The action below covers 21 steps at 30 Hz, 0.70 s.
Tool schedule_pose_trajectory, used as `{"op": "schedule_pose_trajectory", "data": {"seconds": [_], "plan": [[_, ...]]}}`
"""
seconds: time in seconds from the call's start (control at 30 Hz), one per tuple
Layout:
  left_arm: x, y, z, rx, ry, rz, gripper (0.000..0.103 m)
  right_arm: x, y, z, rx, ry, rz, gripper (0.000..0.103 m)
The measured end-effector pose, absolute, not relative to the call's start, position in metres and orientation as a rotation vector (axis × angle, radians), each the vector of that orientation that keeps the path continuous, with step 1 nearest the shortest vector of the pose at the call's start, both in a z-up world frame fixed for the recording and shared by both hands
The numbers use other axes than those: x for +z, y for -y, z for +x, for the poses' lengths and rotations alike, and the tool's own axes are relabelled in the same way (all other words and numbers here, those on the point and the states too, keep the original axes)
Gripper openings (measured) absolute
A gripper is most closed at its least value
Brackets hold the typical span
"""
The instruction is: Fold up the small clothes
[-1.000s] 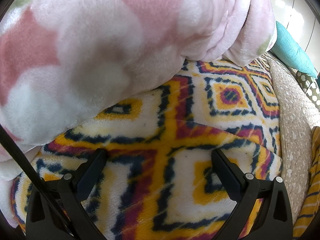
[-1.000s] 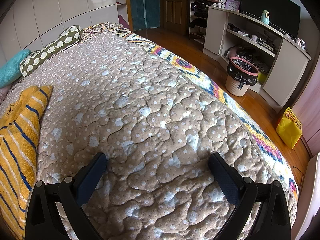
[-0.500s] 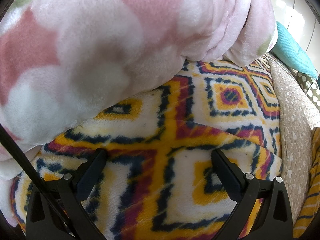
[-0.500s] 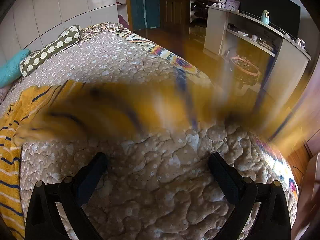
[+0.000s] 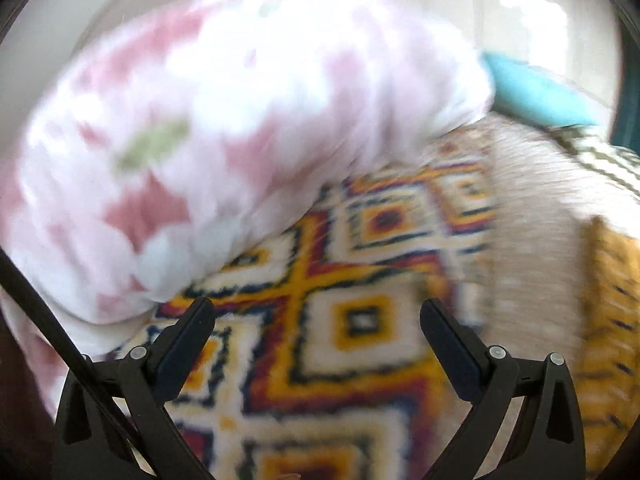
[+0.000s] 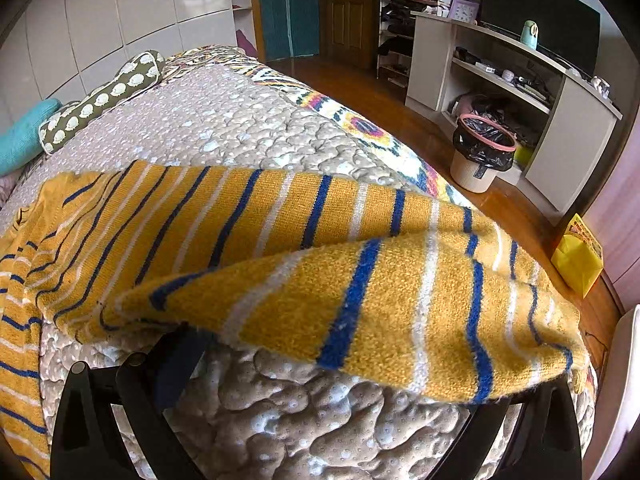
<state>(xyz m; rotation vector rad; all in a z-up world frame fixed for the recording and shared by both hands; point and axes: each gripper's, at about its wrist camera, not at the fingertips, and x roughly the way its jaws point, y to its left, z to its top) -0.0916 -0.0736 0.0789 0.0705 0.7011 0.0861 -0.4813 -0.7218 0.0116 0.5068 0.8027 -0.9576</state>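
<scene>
left wrist view: heavily motion-blurred. left gripper (image 5: 316, 316) has its fingers (image 5: 188, 336) spread wide with nothing between them, over a fleece blanket (image 5: 344, 320) patterned in yellow, red and navy diamonds. a bulky pink-and-white plush blanket (image 5: 224, 120) is heaped at upper left, resting on the patterned one. to the right lies the beige quilted bedspread (image 5: 532, 216), and at the far right edge a strip of the yellow striped sweater (image 5: 608, 320). a teal pillow (image 5: 532, 92) sits behind, near the wall.

right wrist view: sharp. the sweater (image 6: 328, 264), mustard knit with blue and white stripes, lies spread across the bedspread (image 6: 256, 128) from the left edge to the right side of the bed. its nearest fold drapes over the right gripper (image 6: 320, 356); the left finger (image 6: 176, 356) shows partly from under the hem, the right finger is covered by the knit. the visible bases sit wide apart, so the fingers read as spread open, and no cloth is pinched between them as far as can be seen. more of the sweater runs down the left edge of the frame.

background: olive patterned bolster (image 6: 104, 96) and teal pillow (image 6: 24, 136) at the head of the bed; wooden floor (image 6: 400, 108), a waste bin (image 6: 480, 156) with black liner, a white shelf unit (image 6: 520, 80), a yellow bag (image 6: 576, 256) by the right wall.
</scene>
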Motion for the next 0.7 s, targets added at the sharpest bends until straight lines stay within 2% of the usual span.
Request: {"op": "schedule_pose_trajectory", "data": {"seconds": [0.1, 0.23, 0.3, 0.37, 0.43, 0.47, 0.5, 0.57, 0.7], "plan": [[0.098, 0.108, -0.126, -0.032, -0.638, 0.111, 0.102, 0.015, 0.726, -0.482, -0.925, -0.832, 0.52, 0.103], [0.09, 0.155, -0.148, -0.267, -0.752, 0.134, 0.102, 0.017, 0.732, -0.477, -0.886, -0.902, 0.558, 0.103], [0.076, 0.17, -0.148, -0.329, -0.829, 0.128, 0.102, 0.024, 0.724, -0.484, -0.884, -0.886, 0.572, 0.099], [0.061, 0.181, -0.149, -0.381, -0.9, 0.131, 0.1, 0.033, 0.705, -0.496, -0.875, -0.839, 0.56, 0.09], [0.051, 0.188, -0.152, -0.437, -0.96, 0.117, 0.076, 0.043, 0.68, -0.502, -0.836, -0.812, 0.488, 0.088], [0.048, 0.192, -0.151, -0.451, -0.993, 0.115, 0.047, 0.049, 0.665, -0.503, -0.824, -0.795, 0.434, 0.087], [0.047, 0.192, -0.15, -0.431, -1.023, 0.123, 0.011, 0.054, 0.653, -0.504, -0.81, -0.78, 0.391, 0.087], [0.042, 0.181, -0.138, -0.356, -1.041, 0.105, 0.01, 0.066, 0.625, -0.502, -0.773, -0.754, 0.3, 0.087], [0.065, 0.133, -0.118, -0.133, -0.981, 0.04, 0.01, 0.079, 0.58, -0.488, -0.653, -0.727, 0.252, 0.085]]}}
